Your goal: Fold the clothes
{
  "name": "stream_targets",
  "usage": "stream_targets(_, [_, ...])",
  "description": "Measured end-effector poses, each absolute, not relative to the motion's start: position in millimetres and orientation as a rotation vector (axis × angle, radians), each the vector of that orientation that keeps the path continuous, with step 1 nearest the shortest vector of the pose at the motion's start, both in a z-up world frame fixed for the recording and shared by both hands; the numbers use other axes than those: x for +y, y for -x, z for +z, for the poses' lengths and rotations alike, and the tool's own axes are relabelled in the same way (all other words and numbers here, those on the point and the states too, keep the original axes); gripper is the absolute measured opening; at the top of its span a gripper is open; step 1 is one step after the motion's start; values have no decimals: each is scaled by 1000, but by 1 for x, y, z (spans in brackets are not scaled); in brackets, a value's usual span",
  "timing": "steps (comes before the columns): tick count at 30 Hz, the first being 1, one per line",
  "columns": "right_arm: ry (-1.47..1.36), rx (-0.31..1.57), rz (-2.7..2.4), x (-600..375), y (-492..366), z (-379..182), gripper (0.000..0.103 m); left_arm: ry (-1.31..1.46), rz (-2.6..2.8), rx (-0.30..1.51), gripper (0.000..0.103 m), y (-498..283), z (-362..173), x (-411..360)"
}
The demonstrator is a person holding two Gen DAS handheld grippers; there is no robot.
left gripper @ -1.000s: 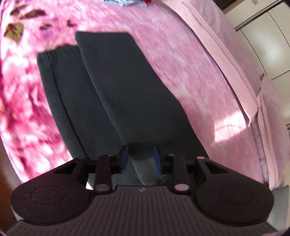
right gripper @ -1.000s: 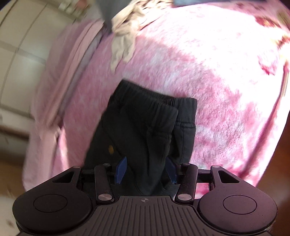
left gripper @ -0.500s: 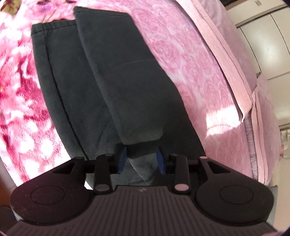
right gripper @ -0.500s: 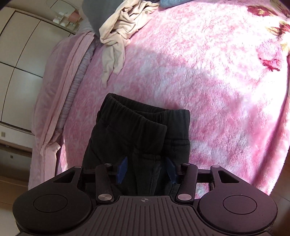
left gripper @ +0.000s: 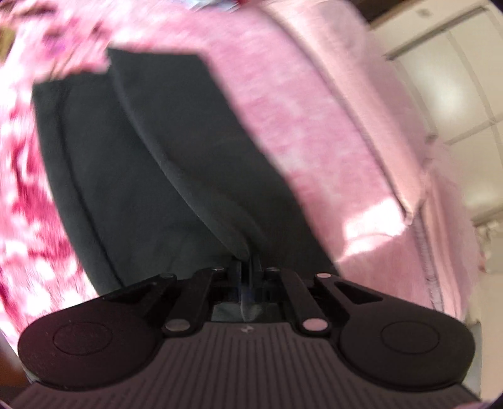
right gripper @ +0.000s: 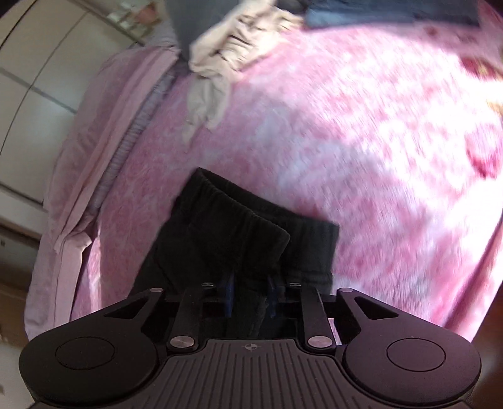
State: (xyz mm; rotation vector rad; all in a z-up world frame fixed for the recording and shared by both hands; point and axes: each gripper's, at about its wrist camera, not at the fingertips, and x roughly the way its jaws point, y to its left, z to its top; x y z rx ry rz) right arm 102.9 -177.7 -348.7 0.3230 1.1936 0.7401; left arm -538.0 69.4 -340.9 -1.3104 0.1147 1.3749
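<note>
Through the left wrist view: one pair of black trousers [left gripper: 151,163] spread on one pink floral blanket [left gripper: 301,119], two legs lying side by side, the right leg overlapping the left, both hems at the far end; left gripper [left gripper: 248,267] pinched together on a fold of the dark cloth at the near end, blue pads nearly meeting with fabric between them (picture blurred, so the seam detail is unclear); one paler pink sheet [left gripper: 371,103] along the bed's right edge, white cabinet doors [left gripper: 452,78] beyond it. Through the right wrist view: the same trousers [right gripper: 232,229], seen from the waist end, two layers of gathered waistband offset one behind the other, lying on the blanket [right gripper: 361,132]; right gripper [right gripper: 251,292] closed down on a bunch of the black cloth, fingers narrowly apart with the fabric filling the gap; one crumpled beige garment [right gripper: 220,63] farther up the bed, one dark blue item [right gripper: 377,12] at the top edge, the pale sheet [right gripper: 103,126] hanging off the left side
</note>
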Motion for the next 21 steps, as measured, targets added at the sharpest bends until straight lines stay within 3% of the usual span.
stream_targets(6, [-261, 1209, 764, -194, -110, -340, 17, 1239, 1380, 296, 2, 538, -334, 36])
stream_targets(21, [-122, 1218, 717, -187, -107, -369, 20, 1132, 1416, 451, 3, 516, -369, 35])
